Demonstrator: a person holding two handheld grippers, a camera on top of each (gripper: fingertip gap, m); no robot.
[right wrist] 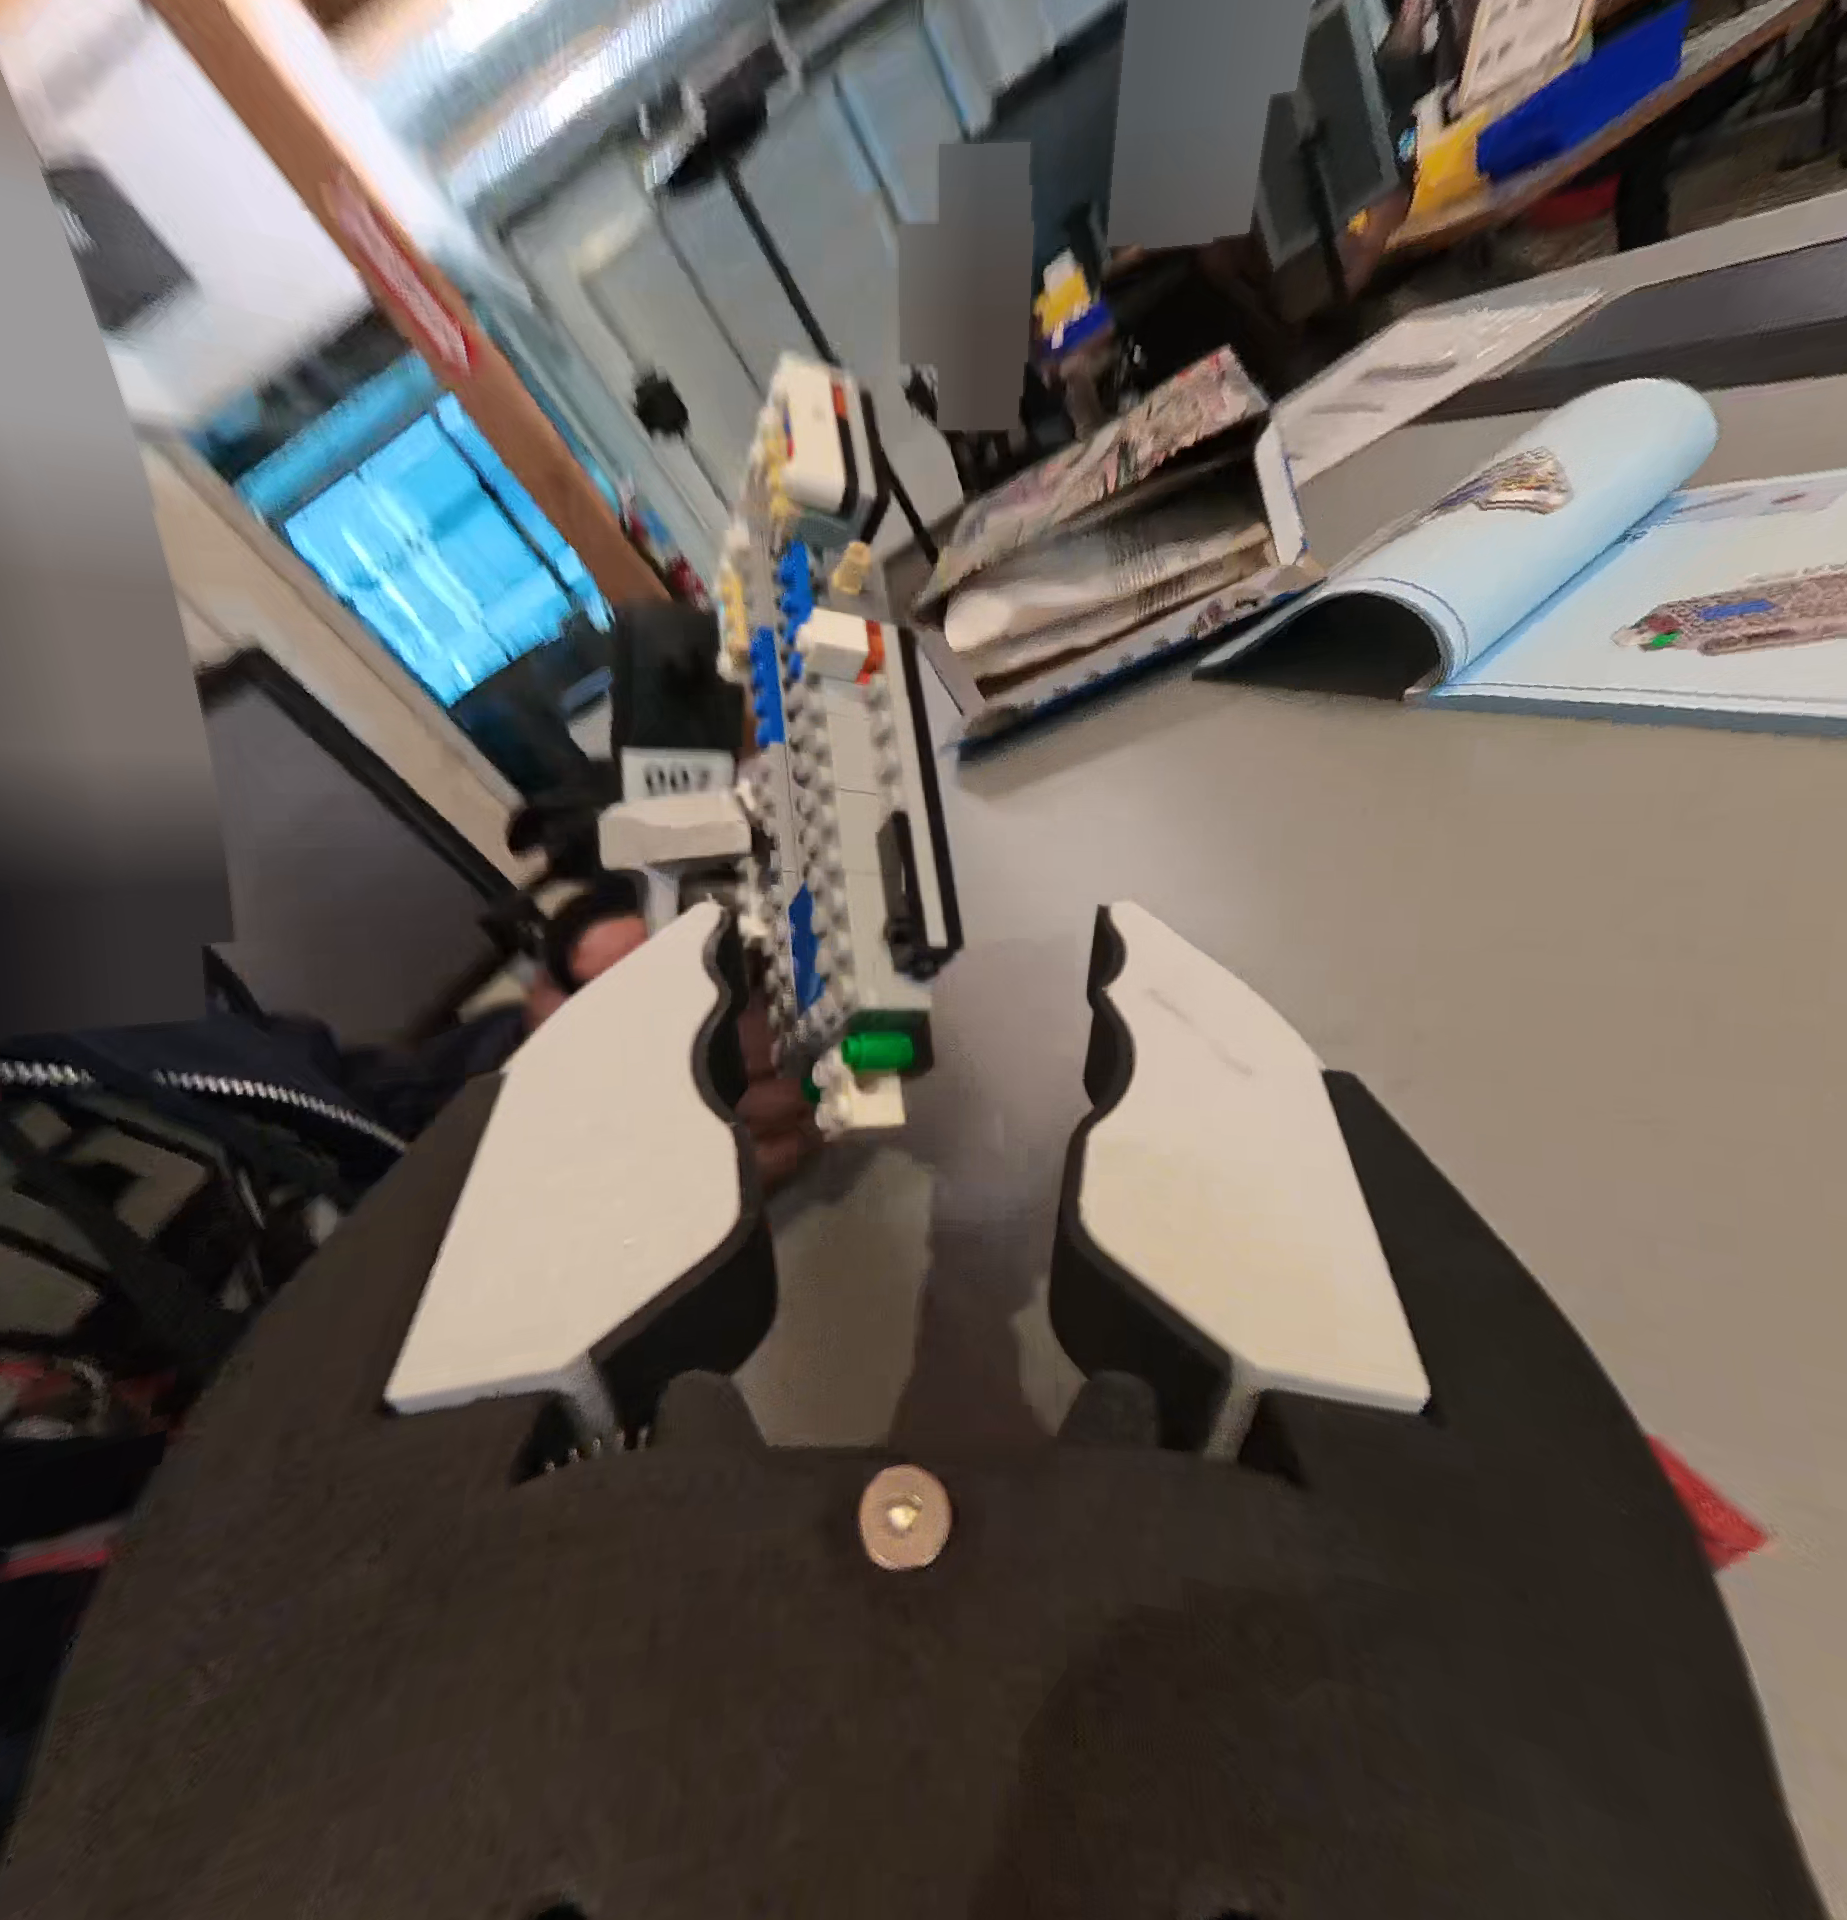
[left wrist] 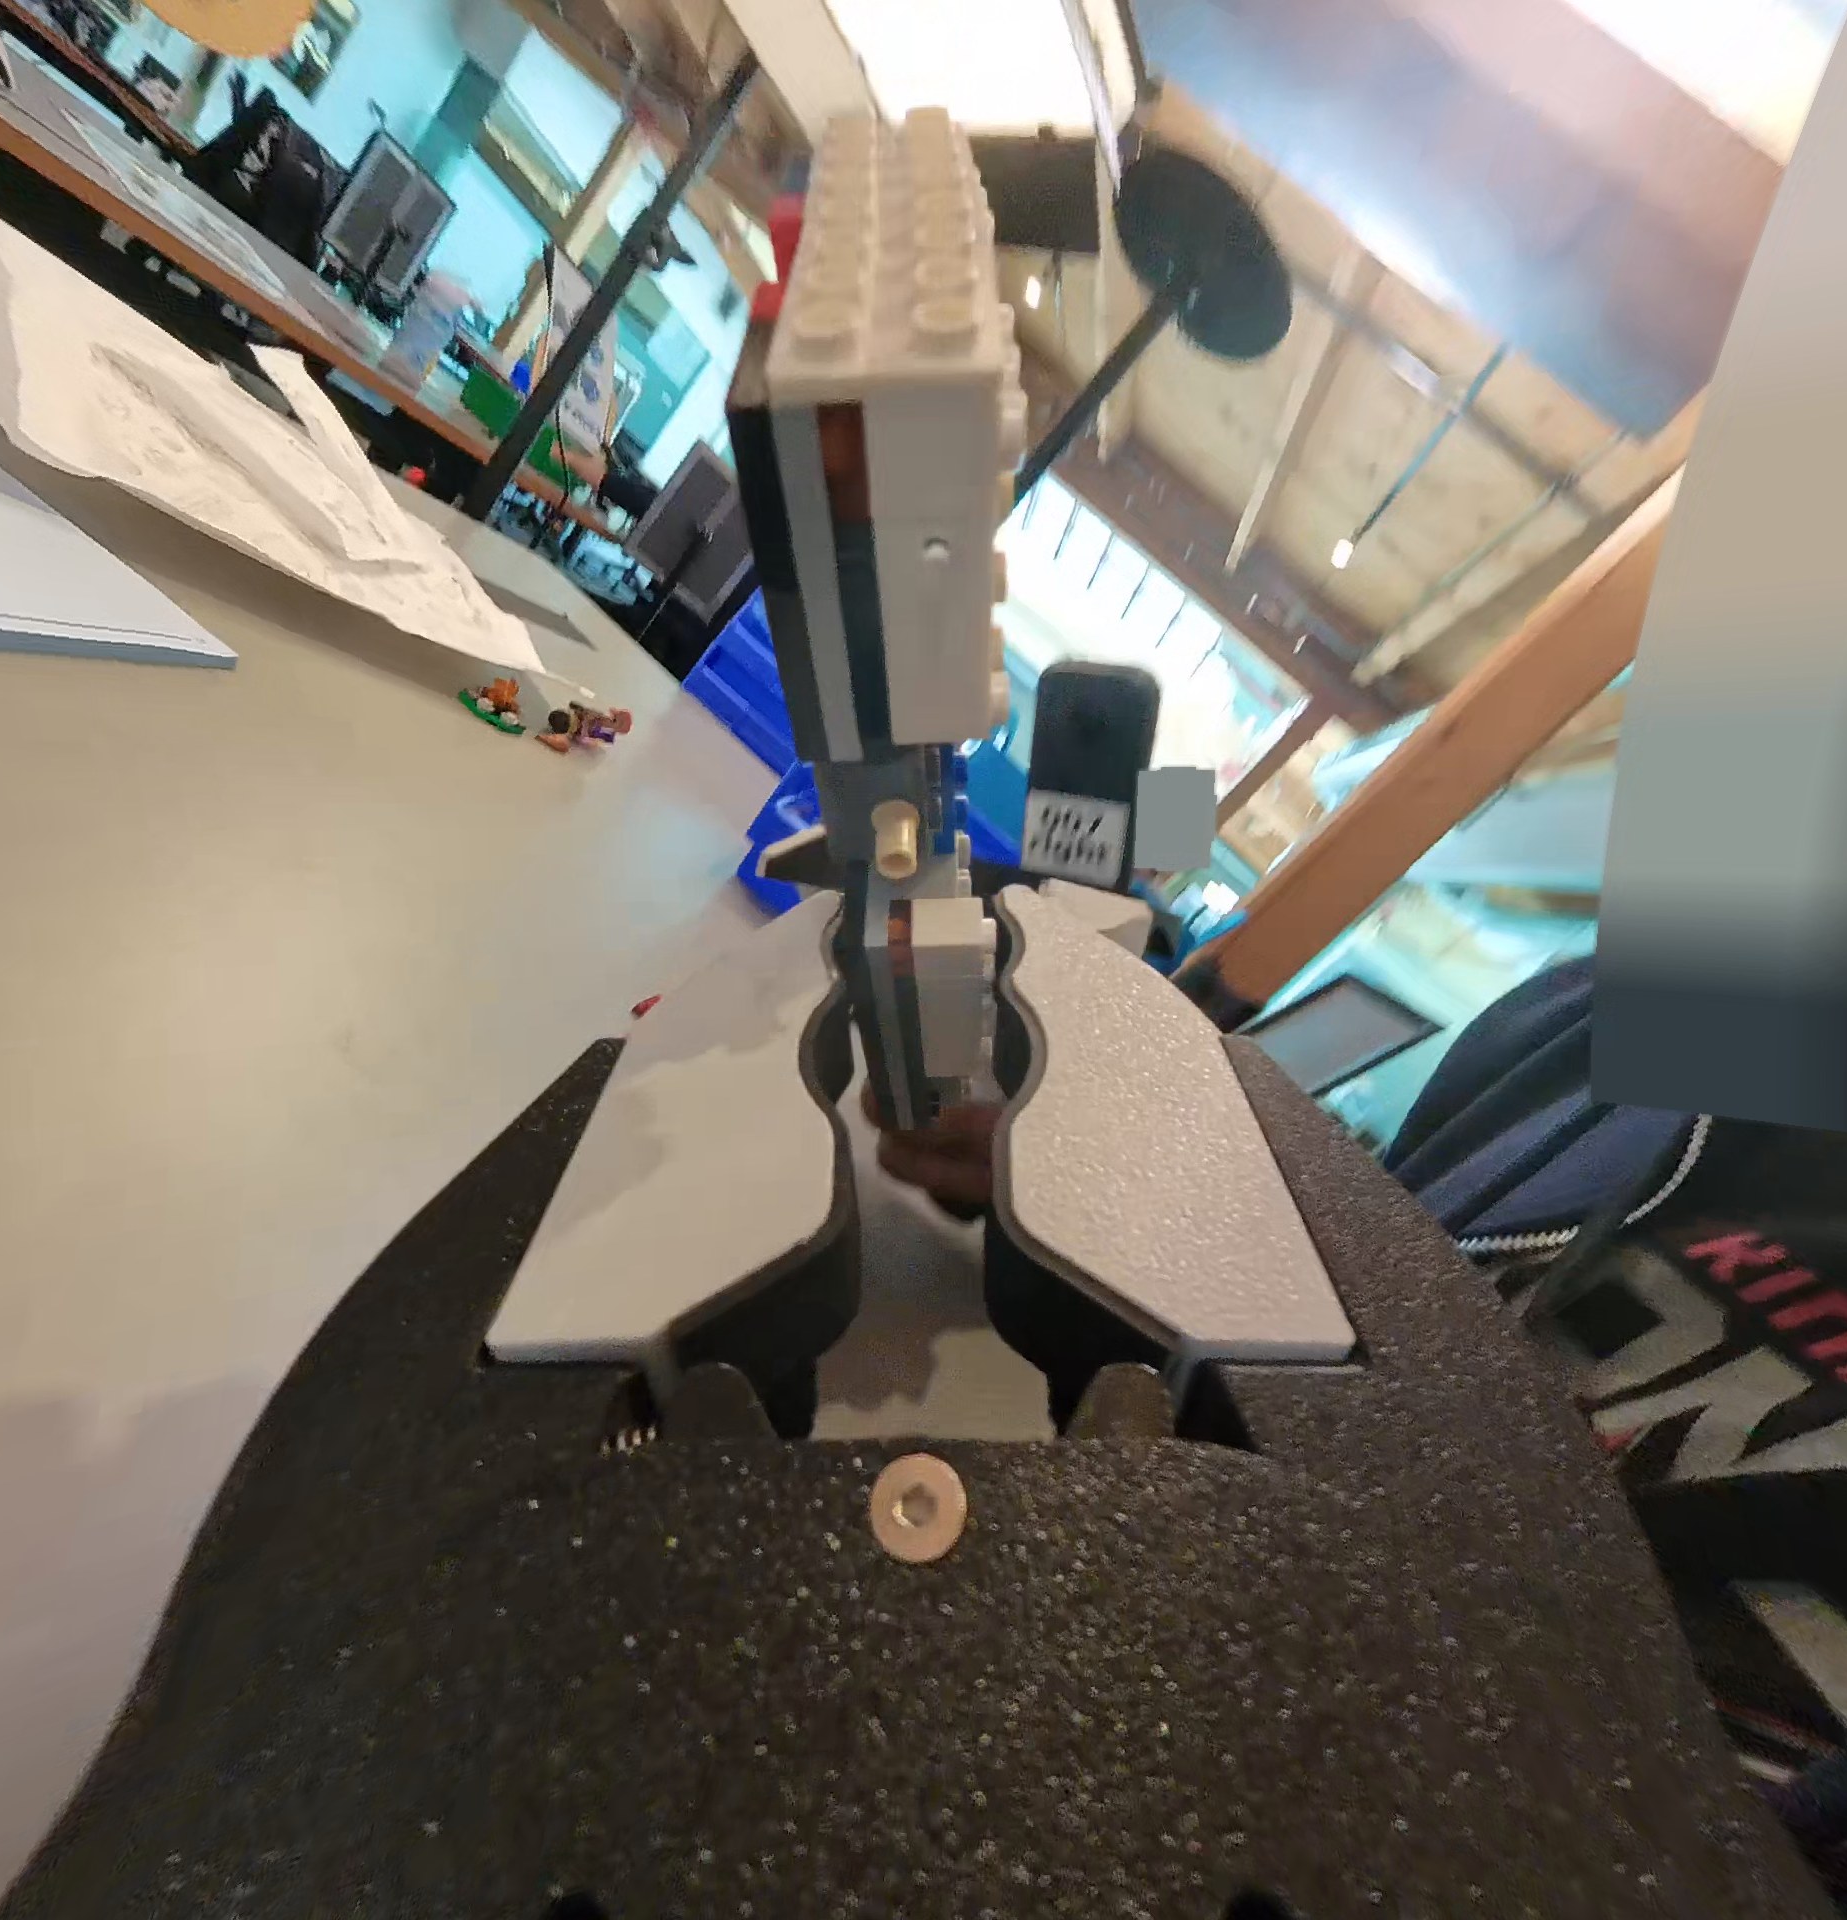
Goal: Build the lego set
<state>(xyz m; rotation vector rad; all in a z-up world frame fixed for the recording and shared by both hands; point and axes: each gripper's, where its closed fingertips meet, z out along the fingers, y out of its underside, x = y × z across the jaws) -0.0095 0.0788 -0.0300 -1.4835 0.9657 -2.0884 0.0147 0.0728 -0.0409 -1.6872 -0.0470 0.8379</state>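
My left gripper (left wrist: 919, 935) is shut on the lower end of a long brick model (left wrist: 898, 468) made of white, grey, black and blue bricks, and holds it upright above the grey table (left wrist: 275, 987). Both pads press on its sides. In the right wrist view the same model (right wrist: 846, 810) stands tilted, with a green stud (right wrist: 875, 1049) at its near end. My right gripper (right wrist: 908, 935) is open. The model's near end lies between its fingers, close to the left finger (right wrist: 649, 997), and the right finger (right wrist: 1168, 997) stands well apart from it.
An open light-blue booklet (right wrist: 1625, 582) and a box of papers (right wrist: 1106, 540) lie on the table to the right. Loose sheets (left wrist: 223, 447) and small toy figures (left wrist: 545, 712) lie at the left. Blue bins (left wrist: 742, 675) stand beyond the table edge. A person's dark jacket (left wrist: 1625, 1143) is close by. Both grippers' tips are close together, under 4 cm apart.
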